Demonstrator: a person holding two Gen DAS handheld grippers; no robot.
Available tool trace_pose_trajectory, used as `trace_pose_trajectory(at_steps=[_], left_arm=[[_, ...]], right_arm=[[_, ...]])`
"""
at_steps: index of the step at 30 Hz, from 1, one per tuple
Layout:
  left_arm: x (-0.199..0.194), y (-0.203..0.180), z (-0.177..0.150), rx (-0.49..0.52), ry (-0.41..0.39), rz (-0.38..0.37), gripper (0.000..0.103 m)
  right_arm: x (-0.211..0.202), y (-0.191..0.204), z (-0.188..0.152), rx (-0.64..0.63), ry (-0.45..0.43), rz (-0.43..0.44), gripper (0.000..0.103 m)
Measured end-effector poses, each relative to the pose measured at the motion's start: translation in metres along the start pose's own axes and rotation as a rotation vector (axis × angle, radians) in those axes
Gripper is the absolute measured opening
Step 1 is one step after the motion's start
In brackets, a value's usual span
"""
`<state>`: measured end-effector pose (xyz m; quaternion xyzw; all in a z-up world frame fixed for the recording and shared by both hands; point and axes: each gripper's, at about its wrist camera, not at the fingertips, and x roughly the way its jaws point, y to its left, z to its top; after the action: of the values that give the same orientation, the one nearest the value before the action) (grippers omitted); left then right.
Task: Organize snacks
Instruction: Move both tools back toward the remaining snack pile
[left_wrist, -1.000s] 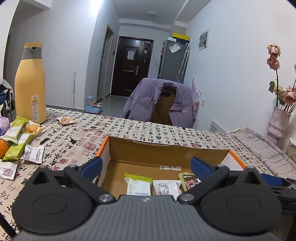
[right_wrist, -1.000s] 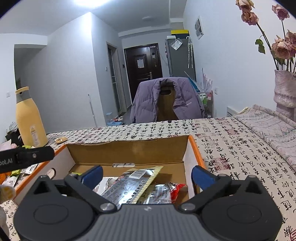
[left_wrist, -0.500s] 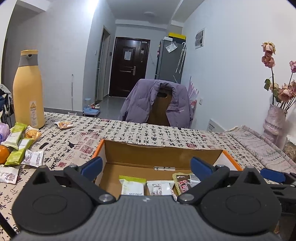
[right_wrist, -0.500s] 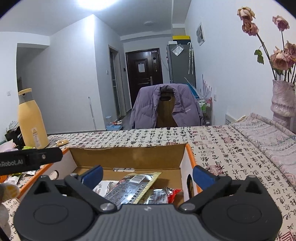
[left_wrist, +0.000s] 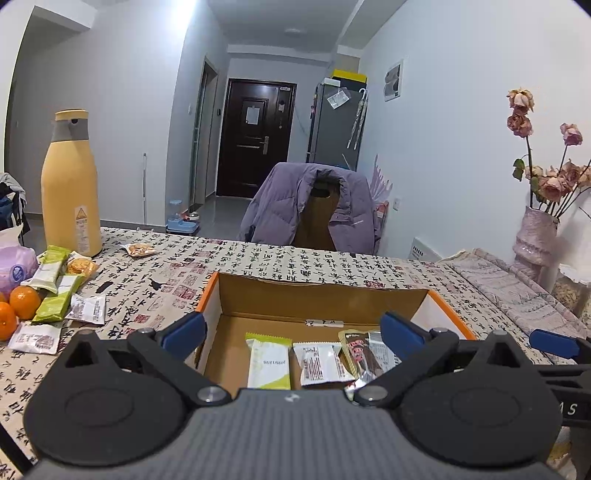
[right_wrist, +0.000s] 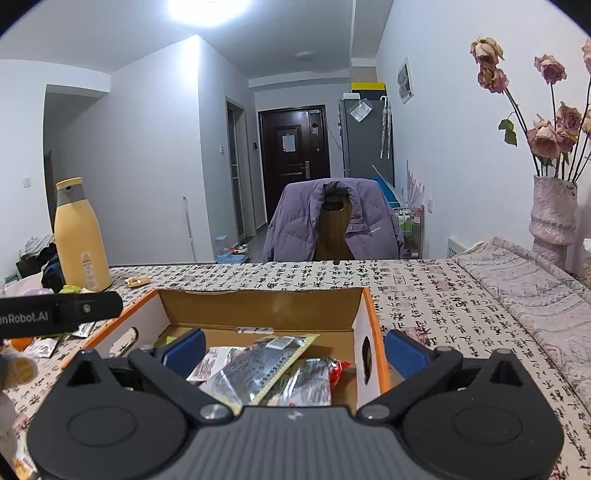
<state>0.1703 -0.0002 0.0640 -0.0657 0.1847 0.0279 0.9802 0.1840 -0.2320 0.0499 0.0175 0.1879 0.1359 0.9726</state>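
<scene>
Snack packets (left_wrist: 55, 291) loose at ten o'clock of left gripper (left_wrist: 291, 330), nearer than right gripper (right_wrist: 293, 347), both spread empty.

One box (left_wrist: 321, 295), two oranges (left_wrist: 24, 302), one yellow bottle (left_wrist: 70, 192)

Yellow bottle (left_wrist: 70, 188) upright at worktop (left_wrist: 295, 264) left; two oranges (left_wrist: 16, 308) nearby. Purple jacket (left_wrist: 310, 206) draped over chair; vase of dried roses (right_wrist: 554, 214) at right.
</scene>
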Motion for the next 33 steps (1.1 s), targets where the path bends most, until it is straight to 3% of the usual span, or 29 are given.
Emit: trace_pose_trajectory(at_steps=[9, 33], left_arm=[[-0.032, 0.001, -0.019, 0.010, 0.014, -0.017, 0.103], [-0.087, 0.046, -0.097, 0.001, 0.104, -0.043, 0.103]], right_arm=[[-0.035, -0.003, -0.020, -0.022, 0.013, -0.002, 0.103], [-0.085, 0.002, -0.110, -0.048, 0.198, -0.018, 0.103]])
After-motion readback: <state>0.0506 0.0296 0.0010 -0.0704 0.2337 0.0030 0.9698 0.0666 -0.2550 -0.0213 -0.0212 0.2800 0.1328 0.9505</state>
